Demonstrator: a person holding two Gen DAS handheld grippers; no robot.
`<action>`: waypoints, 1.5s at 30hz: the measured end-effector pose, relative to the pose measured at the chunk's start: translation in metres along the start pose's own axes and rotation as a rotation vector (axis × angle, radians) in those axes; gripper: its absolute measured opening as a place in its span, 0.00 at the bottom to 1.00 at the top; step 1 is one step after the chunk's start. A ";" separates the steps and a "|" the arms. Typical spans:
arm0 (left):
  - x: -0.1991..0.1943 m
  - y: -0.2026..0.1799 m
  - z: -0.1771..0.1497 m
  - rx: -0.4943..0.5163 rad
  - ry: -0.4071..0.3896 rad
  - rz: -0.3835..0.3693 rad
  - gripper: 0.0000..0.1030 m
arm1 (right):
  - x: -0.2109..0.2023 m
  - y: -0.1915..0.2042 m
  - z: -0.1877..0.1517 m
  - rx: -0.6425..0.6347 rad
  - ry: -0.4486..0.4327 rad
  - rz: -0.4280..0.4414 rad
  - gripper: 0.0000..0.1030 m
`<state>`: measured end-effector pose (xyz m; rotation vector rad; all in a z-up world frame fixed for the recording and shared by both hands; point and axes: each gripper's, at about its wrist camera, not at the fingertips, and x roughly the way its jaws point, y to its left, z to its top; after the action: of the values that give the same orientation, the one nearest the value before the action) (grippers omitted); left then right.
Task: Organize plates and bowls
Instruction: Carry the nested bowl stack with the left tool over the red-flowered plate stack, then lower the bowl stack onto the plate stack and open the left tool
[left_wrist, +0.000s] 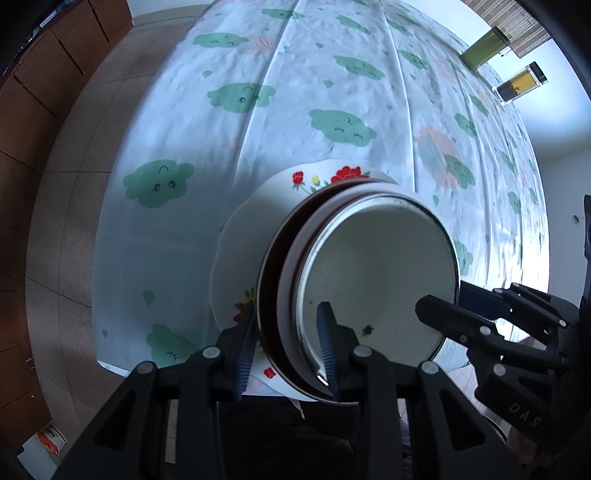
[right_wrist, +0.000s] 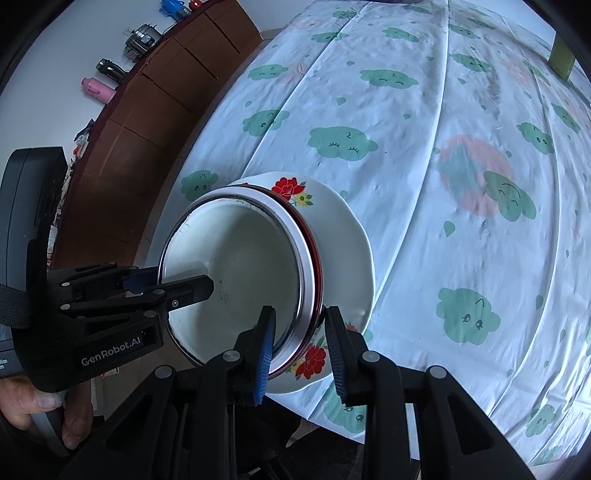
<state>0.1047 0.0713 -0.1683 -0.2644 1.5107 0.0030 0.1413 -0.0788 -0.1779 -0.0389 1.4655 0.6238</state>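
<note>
A stack of dishes sat at the near edge of the table: a white enamel bowl (left_wrist: 376, 266) with a thin dark metal rim and a few brown specks inside, nested over a white dish and a dark red-rimmed one, all resting on a scalloped white plate (right_wrist: 351, 236) painted with red and yellow flowers. My left gripper (left_wrist: 288, 347) was clamped over the stack's rim on one side, one blue-padded finger inside the bowl and the other outside against the plate. My right gripper (right_wrist: 301, 345) was clamped on the opposite rim the same way, one pad in the bowl, the other beyond the stacked rims. Beneath lay a white tablecloth (left_wrist: 258, 155) printed with green cloud faces. Two tall jars (left_wrist: 521, 83) stood at the far edge, and a brown wooden cabinet (right_wrist: 155, 110) lined the wall.
</note>
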 end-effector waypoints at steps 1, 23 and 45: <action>0.000 0.000 0.000 0.000 -0.001 0.001 0.29 | 0.000 0.000 0.000 0.000 0.000 0.000 0.29; -0.002 0.005 -0.003 0.028 -0.037 -0.043 0.29 | 0.000 0.012 -0.006 -0.059 -0.055 -0.079 0.29; -0.004 0.004 -0.018 0.039 -0.077 -0.066 0.38 | -0.001 0.016 -0.017 -0.073 -0.107 -0.102 0.31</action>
<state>0.0857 0.0722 -0.1658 -0.2804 1.4232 -0.0680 0.1197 -0.0721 -0.1736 -0.1346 1.3289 0.5871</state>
